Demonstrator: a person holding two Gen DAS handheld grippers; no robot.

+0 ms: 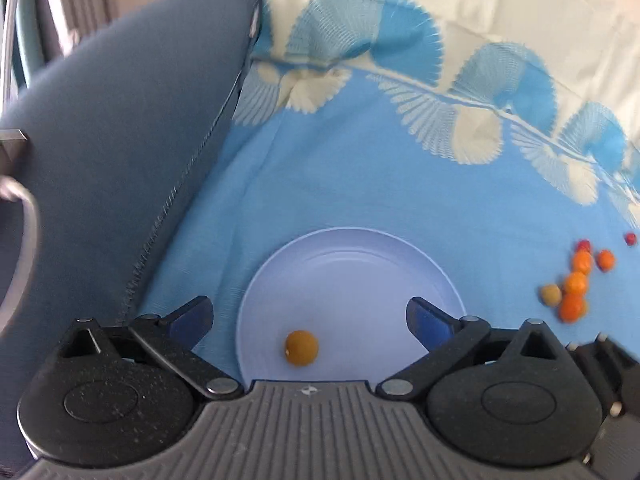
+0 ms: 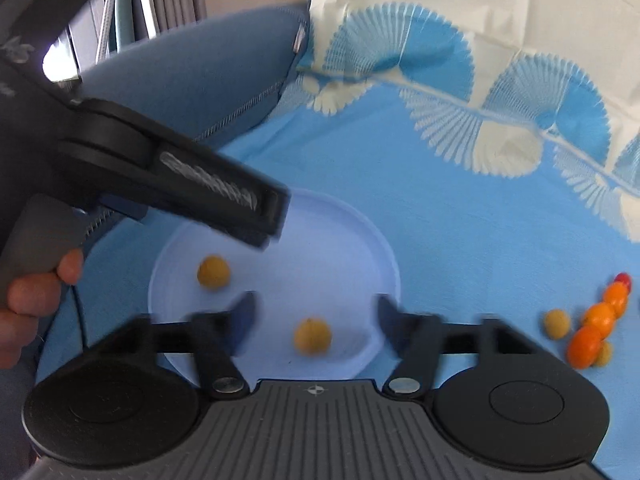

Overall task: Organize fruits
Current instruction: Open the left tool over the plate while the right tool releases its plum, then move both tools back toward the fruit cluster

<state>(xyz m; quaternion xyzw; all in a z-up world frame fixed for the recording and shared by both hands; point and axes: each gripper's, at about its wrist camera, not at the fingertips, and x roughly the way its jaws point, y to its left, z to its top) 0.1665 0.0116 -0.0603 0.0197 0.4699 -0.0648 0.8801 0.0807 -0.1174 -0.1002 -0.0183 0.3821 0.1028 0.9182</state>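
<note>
Hovering over pale blue round plastic plate (image 2: pixel 360 240), right gripper (image 2: pixel 312 320) wide, empty; left gripper (image 1: pixel 308 320) likewise wide. Two yellow-brown round fruits (image 2: pixel 312 337) on plate; orange fruit cluster (image 2: pixel 592 320) at 3 o'clock on cloth. Risk: smooth plate lets fruit roll off when nudged.

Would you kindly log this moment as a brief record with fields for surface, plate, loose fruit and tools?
surface: light blue patterned cloth
plate: round pale blue plastic plate holding two small yellow-brown round fruits
loose fruit: cluster of small orange, yellow-brown and red fruits on the cloth, right of the plate
left tool: open, empty, over the plate
right tool: open, empty, over the plate
</note>
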